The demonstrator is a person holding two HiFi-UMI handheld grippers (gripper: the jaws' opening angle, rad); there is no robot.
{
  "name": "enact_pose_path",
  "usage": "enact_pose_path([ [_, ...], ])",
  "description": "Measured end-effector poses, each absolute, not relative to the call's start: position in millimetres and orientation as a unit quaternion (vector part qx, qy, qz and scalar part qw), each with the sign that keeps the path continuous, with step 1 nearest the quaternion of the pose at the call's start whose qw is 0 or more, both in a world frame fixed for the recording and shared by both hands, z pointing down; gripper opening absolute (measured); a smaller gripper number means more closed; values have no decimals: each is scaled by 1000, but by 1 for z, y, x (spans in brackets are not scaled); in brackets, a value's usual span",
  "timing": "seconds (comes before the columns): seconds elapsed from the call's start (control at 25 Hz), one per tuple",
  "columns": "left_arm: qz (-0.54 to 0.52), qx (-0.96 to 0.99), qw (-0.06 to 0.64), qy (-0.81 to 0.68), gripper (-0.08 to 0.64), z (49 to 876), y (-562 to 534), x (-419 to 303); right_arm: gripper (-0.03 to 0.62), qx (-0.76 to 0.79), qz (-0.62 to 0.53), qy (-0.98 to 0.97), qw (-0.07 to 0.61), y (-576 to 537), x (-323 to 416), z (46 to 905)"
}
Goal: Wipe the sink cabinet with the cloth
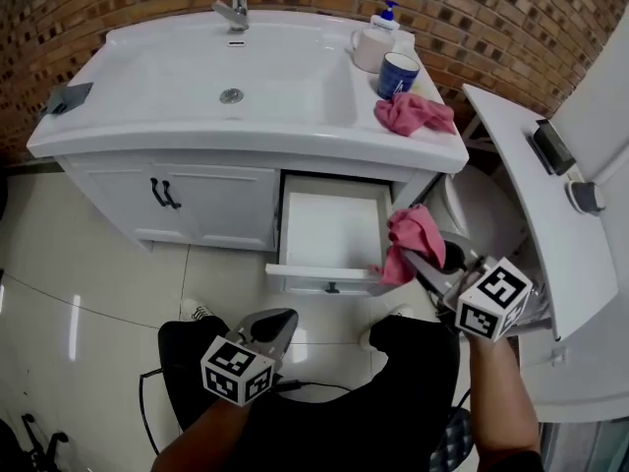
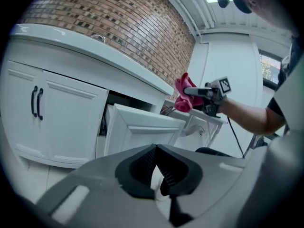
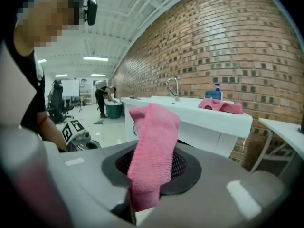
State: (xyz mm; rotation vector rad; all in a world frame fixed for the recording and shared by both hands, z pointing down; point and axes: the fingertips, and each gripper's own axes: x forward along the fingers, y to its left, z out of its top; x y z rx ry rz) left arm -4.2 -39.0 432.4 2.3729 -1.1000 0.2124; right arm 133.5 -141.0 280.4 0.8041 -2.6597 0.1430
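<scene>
Right gripper (image 1: 418, 260) is clamped on the pink cloth (image 1: 413, 232). Its own view confirms the grip: the fold rises from between the jaws and runs on past their tips, long axis in line with them. In the head view the cloth sits at the near right corner of the open drawer (image 1: 324, 281), low on the right end of the sink cabinet (image 1: 211, 200). The cabinet's white fronts therefore lie ahead and to the left of this gripper, which I judge much the nearer of the two for wiping. Left gripper (image 1: 275, 324) hangs low and near, well apart from the cabinet, its jaws drawn together on nothing.

From above I cannot tell whether the cloth touches the drawer. The left gripper view looks along the cabinet from the side and shows the cloth raised above the drawer front, seemingly clear of it. The head view alone gives the countertop layout: a second pink cloth (image 1: 413, 113) lies at its right end, just beside a blue cup (image 1: 397, 73), with the faucet (image 1: 234, 10) at the far edge
</scene>
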Motion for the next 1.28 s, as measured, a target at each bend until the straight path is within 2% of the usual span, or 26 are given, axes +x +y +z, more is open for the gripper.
enact_pose_path([
  [0.12,42,869,264,-417,3,407,-38,-13,97,319,108,-936,98,-106,137,278],
  [0.24,27,870,251,-424,2,380,-32,-18,97,333,149,-929,56,-77,137,287],
  [0.68,22,883,235,-405,2,338,1,2,97,332,196,-922,24,-8,144,302],
  [1.28,15,887,206,-412,2,314,30,-4,97,351,168,-921,13,46,167,279],
])
